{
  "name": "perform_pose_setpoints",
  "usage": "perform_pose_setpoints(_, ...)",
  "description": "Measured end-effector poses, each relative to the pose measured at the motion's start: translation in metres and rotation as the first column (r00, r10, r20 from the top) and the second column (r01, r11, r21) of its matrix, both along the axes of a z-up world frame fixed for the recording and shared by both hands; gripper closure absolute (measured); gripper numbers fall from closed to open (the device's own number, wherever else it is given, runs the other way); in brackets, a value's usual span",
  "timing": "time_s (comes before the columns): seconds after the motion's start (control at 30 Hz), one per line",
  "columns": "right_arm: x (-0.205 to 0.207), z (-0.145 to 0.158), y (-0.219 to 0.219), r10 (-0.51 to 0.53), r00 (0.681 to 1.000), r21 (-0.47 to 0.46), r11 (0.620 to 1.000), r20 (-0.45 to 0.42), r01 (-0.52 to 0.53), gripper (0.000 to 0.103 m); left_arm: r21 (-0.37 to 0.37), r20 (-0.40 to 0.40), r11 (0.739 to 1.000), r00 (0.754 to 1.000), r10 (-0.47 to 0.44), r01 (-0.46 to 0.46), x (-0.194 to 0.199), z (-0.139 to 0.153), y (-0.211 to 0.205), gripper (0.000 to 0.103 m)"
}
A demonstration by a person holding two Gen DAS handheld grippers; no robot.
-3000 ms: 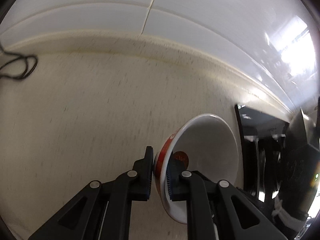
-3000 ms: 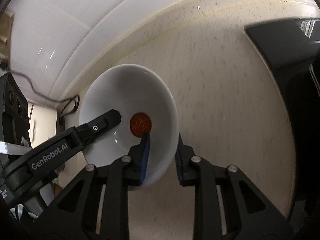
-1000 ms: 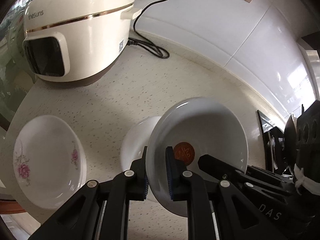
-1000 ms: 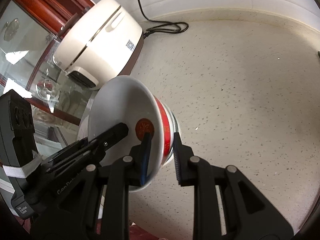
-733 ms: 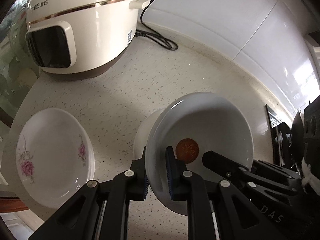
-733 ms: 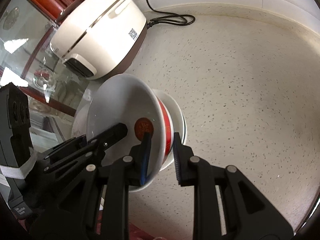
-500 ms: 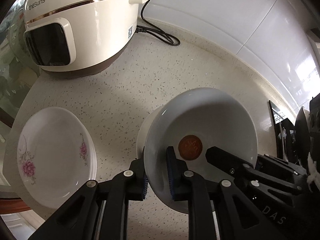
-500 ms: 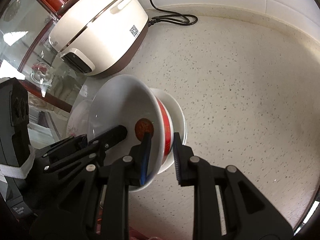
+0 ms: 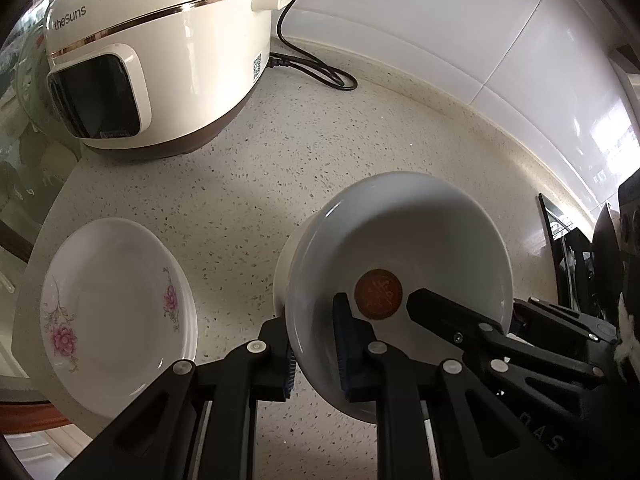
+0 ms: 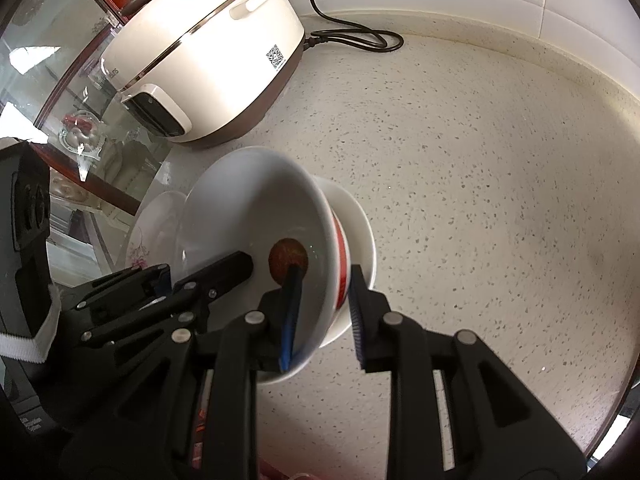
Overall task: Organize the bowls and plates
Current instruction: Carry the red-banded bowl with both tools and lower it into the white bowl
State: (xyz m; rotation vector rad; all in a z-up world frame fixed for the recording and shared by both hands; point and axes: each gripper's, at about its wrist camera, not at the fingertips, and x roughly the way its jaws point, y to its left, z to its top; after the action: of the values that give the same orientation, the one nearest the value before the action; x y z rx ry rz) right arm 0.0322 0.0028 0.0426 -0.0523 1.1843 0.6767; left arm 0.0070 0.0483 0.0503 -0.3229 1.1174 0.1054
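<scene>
Two grippers share one white bowl [image 9: 400, 248]. From the left wrist, the left gripper [image 9: 314, 354] has its fingers clamped on the bowl's near rim; the bowl, a red seal on its floor, sits tilted in another white bowl [image 9: 286, 268] on the speckled bench [image 9: 360, 128]. Flowered plates [image 9: 112, 312] lie stacked just left, a cream rice cooker [image 9: 160, 52] behind.

From the right wrist, the right gripper [image 10: 324, 312] straddles the red-banded wall of the bowl [image 10: 248, 208] — its fingers have just been easing apart, the outer one clear of the wall.
</scene>
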Motion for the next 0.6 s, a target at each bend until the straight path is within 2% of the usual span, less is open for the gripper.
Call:
perform_pose_setpoints(0.53, -0.0078, 0.0069, 0.0022, 0.015, 0.998, -0.028, 1.000, 0.069, -0.013, 0.074, 0.024, 0.012, 1.000, 1.000, 0.004, -0.005, -0.0042, 0.0048, -0.0017, 0.084)
perform_pose_setpoints(0.6, -0.0086, 0.0085, 0.0016, 0.012, 0.996, -0.033, 0.999, 0.084, -0.009, 0.071, 0.036, 0.016, 0.999, 1.000, 0.008, -0.009, -0.0047, 0.0062, -0.0012, 0.079)
